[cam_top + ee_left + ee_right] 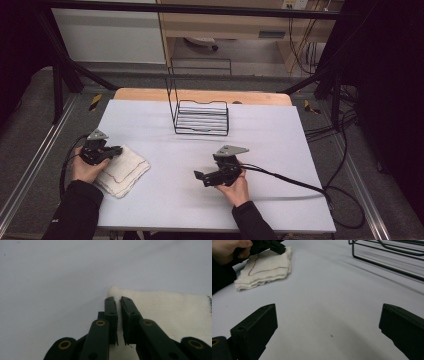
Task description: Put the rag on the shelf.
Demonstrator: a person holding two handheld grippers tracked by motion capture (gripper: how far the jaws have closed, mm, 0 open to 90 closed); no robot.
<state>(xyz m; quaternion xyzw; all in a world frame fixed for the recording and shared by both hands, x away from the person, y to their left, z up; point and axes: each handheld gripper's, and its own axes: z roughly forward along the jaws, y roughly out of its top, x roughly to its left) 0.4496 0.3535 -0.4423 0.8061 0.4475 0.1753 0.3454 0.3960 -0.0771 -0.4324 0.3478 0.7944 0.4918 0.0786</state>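
Note:
A folded white cloth [122, 170] with a coloured stitched hem lies at the left of the table. My left gripper [119, 149] rests at the cloth's far left corner. In the left gripper view the jaws of that gripper [118, 299] stand almost together, pinching the cloth [162, 305] near its corner. My right gripper [200, 177] hovers low over the table's middle front and points left toward the cloth. In the right gripper view its jaws [329, 312] are spread wide with only bare table between them. Farther off there lie the cloth [264, 267] and the left gripper [278, 248].
A black wire rack [201, 117] stands at the back centre of the pale table [270, 150]; its bars [387, 255] cross the top right of the right gripper view. A black cable [290, 180] trails right from the right gripper to the table's edge.

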